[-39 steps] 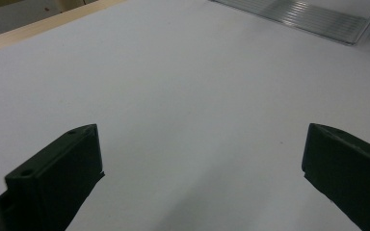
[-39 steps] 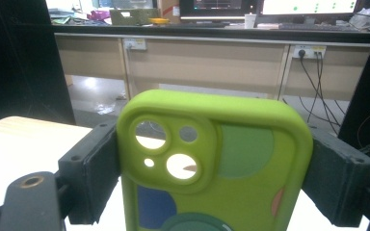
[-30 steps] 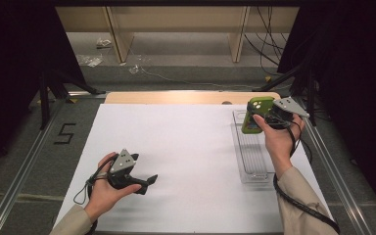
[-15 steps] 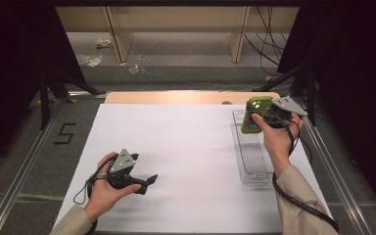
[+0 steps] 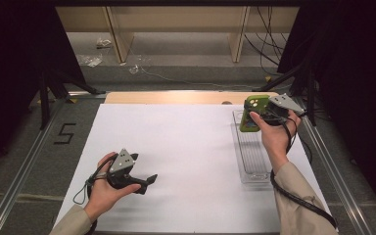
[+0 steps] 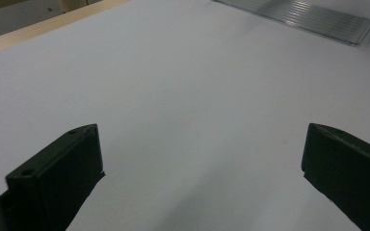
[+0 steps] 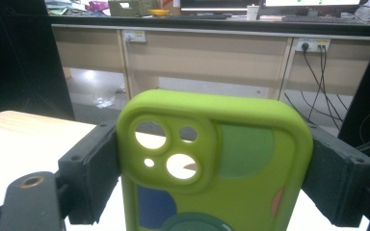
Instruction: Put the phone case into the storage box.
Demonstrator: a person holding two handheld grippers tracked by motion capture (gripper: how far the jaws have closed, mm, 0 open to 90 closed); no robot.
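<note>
Right hand-held gripper (image 5: 254, 113) pinching green phone case (image 5: 252, 112) above clear tray (image 5: 252, 161) at bench (image 5: 186, 147) right edge, left hand-held gripper (image 5: 144, 181) spread near front-left corner.

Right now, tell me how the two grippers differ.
The right gripper is shut on a green phone case, pads pressed to both its sides; the left gripper is open with nothing between its jaws. The right gripper is held up at the far end of the clear tray; the left gripper sits low, just above the white sheet near the person. Both have black jaws and a grey plate on top.
</note>
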